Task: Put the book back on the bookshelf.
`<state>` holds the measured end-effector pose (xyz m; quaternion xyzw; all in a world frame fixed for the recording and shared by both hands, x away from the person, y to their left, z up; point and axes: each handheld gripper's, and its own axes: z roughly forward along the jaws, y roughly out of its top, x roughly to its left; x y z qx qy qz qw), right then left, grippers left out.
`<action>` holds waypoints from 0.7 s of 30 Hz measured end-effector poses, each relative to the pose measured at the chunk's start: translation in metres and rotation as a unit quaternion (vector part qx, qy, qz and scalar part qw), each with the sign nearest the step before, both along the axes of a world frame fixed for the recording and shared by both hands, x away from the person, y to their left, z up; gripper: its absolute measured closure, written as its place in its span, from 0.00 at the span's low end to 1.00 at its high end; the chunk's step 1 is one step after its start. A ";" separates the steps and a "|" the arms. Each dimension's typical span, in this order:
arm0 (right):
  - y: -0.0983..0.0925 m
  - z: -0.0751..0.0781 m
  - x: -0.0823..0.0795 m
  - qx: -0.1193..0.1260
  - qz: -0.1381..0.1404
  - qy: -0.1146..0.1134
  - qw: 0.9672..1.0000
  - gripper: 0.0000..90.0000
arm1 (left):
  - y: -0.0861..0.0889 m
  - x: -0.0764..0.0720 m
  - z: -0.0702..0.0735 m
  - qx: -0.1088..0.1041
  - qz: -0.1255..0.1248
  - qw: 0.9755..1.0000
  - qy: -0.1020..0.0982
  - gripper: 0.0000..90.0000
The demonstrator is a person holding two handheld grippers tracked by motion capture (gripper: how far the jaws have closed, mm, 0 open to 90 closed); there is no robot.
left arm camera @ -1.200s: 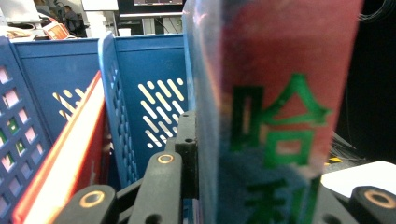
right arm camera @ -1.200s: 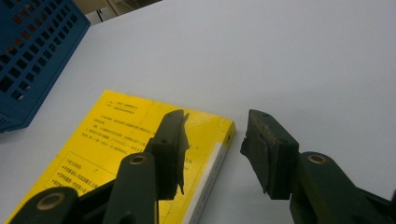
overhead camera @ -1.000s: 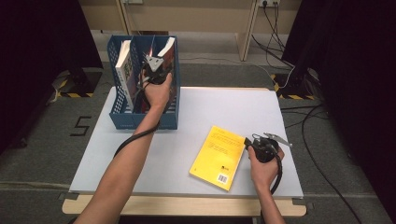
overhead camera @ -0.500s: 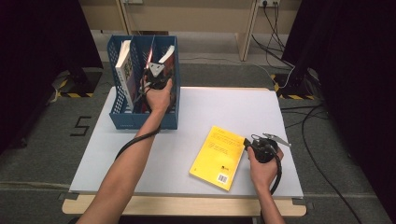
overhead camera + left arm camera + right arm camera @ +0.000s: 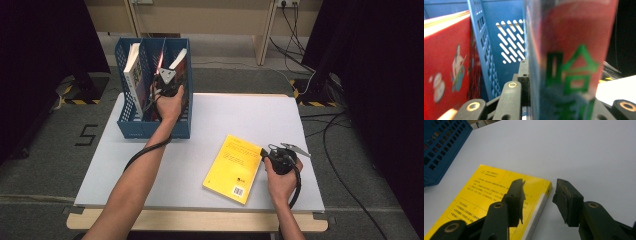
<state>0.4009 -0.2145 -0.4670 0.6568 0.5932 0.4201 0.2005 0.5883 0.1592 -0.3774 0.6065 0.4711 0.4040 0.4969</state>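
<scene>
A blue file rack (image 5: 131, 127) stands at the table's back left. My left gripper (image 5: 169, 75) reaches into its right compartment, shut on an upright red book with green characters (image 5: 574, 50); one finger (image 5: 524, 80) presses the cover and the other is hidden behind the book. A yellow book (image 5: 235, 162) lies flat at the front right. My right gripper (image 5: 263, 154) sits at that book's right edge, open (image 5: 540, 186). One jaw hangs over the yellow cover (image 5: 486, 195) and the other over bare table.
A white-edged book (image 5: 132, 70) leans in the rack's left compartment, and another red book (image 5: 446, 62) stands in the middle one. The rack's corner (image 5: 441, 147) lies beyond the yellow book. The white table (image 5: 240, 115) stretches between the two hands.
My left gripper has sunk a little into the rack with the red book in its jaws. The right gripper and the yellow book have stayed put.
</scene>
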 end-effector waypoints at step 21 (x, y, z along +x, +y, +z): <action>0.006 -0.003 -0.001 -0.004 0.008 0.005 1.000 0.64 | 0.020 -0.023 0.000 0.047 0.003 0.998 0.047 0.80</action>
